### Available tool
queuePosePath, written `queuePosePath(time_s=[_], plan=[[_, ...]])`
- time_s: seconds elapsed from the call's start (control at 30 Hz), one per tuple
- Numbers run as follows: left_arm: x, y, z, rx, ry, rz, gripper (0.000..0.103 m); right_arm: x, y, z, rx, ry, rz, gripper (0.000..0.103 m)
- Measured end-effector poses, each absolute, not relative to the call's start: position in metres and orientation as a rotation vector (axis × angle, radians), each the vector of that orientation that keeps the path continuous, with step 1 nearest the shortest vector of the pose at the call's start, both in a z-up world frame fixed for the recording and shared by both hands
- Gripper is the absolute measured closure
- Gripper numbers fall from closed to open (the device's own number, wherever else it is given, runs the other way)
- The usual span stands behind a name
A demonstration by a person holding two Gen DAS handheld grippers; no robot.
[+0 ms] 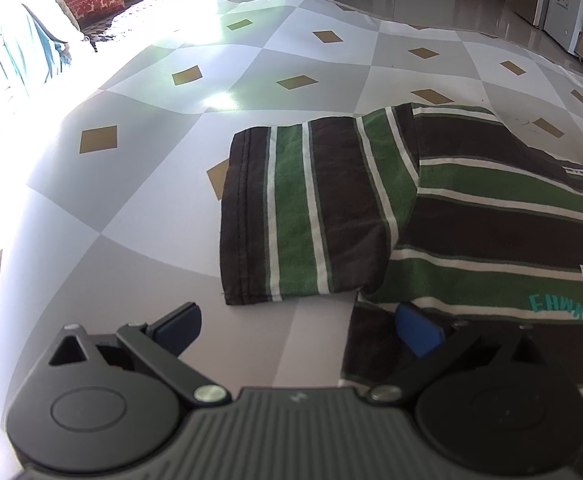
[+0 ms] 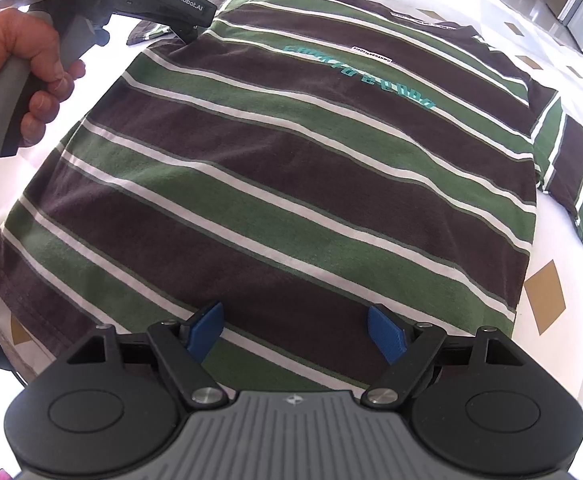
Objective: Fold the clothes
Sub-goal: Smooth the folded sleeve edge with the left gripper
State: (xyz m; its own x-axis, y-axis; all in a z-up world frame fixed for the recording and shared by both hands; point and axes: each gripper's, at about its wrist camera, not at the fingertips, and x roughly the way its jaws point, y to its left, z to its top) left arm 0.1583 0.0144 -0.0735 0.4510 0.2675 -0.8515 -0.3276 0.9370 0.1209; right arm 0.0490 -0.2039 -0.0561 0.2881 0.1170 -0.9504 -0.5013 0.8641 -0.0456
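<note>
- While the left wrist view shows one sleeve [image 1: 311, 208] of the striped shirt [image 2: 283, 184], the right wrist view shows the whole shirt, flat on the checked table cover [image 1: 139, 184]
- One hand [image 2: 15, 72] shows only there
- Two grippers: left gripper [image 1: 303, 328] wide, nothing held; right gripper [image 2: 295, 328] wide above the shirt's bottom edge

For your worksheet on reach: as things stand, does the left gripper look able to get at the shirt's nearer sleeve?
Probably yes. The left gripper is open, the sleeve lies flat on the tablecloth just ahead of it, and nothing lies between.
</note>
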Motion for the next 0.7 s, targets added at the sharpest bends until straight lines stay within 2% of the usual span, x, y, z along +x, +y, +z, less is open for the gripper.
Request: queuePosePath(time_s=[0.17,0.5,0.7], plan=[[0.161,0.017,-0.076,-0.044,1.022,0.393,0.0,0.051,-0.2,-0.057,-0.376,1.222,0.434,0.019],[0.161,0.028,-0.077,-0.054,1.011,0.448,0.0,0.054,-0.199,-0.058,-0.373,1.229,0.447,0.018],[0.157,0.029,-0.076,-0.047,1.008,0.476,0.0,0.066,-0.214,-0.051,-0.293,1.234,0.438,0.024]])
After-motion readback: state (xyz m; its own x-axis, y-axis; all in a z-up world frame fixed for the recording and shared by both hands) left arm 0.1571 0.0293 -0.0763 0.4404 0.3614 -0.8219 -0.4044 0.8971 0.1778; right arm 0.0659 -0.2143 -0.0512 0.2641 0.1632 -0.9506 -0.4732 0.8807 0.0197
